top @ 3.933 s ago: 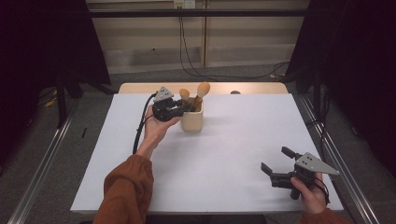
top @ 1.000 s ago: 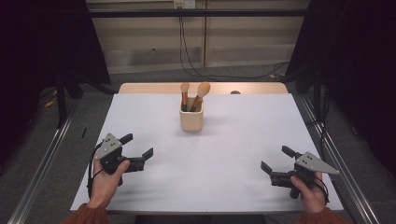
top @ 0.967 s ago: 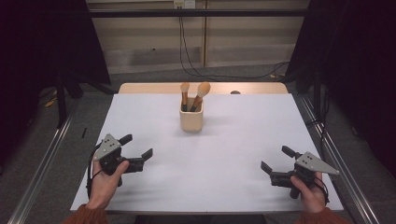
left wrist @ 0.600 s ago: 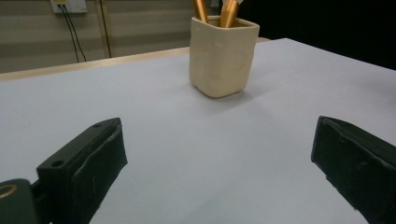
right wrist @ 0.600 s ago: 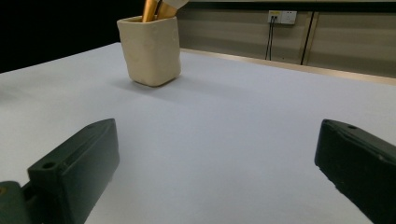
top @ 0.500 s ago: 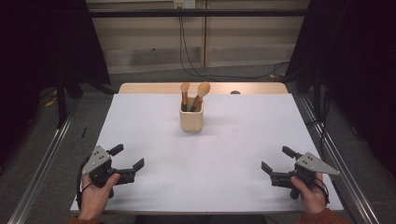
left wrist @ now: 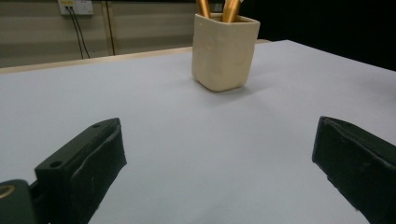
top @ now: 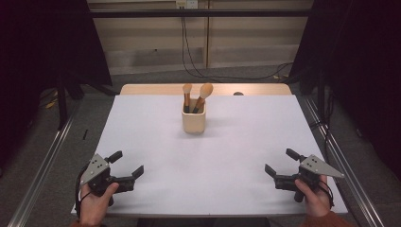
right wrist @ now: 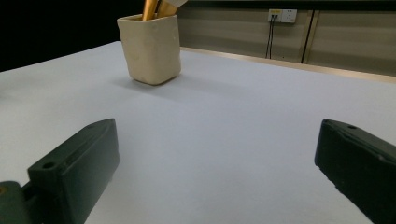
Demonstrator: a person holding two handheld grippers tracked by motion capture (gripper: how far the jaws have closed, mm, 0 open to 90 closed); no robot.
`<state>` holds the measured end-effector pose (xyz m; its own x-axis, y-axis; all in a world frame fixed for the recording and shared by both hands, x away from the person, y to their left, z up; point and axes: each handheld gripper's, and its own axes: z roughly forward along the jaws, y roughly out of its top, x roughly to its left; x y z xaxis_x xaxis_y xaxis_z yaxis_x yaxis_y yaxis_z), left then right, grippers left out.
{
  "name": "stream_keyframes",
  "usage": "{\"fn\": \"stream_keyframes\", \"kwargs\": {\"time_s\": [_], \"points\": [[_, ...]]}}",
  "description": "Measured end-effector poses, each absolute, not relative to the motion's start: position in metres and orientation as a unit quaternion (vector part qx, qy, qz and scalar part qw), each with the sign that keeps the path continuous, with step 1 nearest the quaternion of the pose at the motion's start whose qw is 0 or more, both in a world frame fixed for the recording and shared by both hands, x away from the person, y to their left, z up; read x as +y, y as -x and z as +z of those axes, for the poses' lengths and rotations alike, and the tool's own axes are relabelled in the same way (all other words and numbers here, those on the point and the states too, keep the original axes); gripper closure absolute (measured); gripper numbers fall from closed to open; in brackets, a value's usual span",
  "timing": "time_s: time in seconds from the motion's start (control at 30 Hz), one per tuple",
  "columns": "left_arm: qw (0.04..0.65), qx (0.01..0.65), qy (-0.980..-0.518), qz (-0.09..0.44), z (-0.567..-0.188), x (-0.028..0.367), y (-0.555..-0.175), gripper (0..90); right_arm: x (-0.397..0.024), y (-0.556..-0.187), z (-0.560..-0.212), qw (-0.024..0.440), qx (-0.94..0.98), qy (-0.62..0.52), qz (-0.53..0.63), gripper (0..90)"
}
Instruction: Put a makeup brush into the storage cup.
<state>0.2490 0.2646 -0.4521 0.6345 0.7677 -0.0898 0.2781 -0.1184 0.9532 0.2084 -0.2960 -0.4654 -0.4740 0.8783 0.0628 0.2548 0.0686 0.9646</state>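
A cream square cup point(top: 194, 122) stands upright at the far middle of the white table point(top: 236, 142), and two brushes point(top: 202, 94) with gold handles poke out of it. The cup point(left wrist: 223, 51) sits ahead and slightly right in the left gripper view, and the cup point(right wrist: 150, 47) lies ahead to the left in the right gripper view. My left gripper point(top: 126, 163) rests at the near left corner, open, with nothing between its jaws. At the near right corner, my right gripper point(top: 281, 163) is open and holds nothing.
A wooden strip point(top: 142, 89) runs along the table's far edge. Metal rails point(top: 52, 146) flank both sides of the table. Cables point(top: 189, 52) hang down the back wall from a socket.
My left gripper drew back from the cup to the near left corner, leaving the brushes in the cup, and slid slightly nearer in the last second. The right gripper stayed put.
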Motion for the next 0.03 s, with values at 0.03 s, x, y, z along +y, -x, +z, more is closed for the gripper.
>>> {"fn": "stream_keyframes", "kwargs": {"time_s": [0.03], "points": [[0.555, 0.366, -0.714, 0.219, -0.4520, 0.2646, -0.2487, 2.4, -0.2958, -0.2082, -0.4654, 0.290, 0.668, -0.425, 0.537, 0.0]]}}
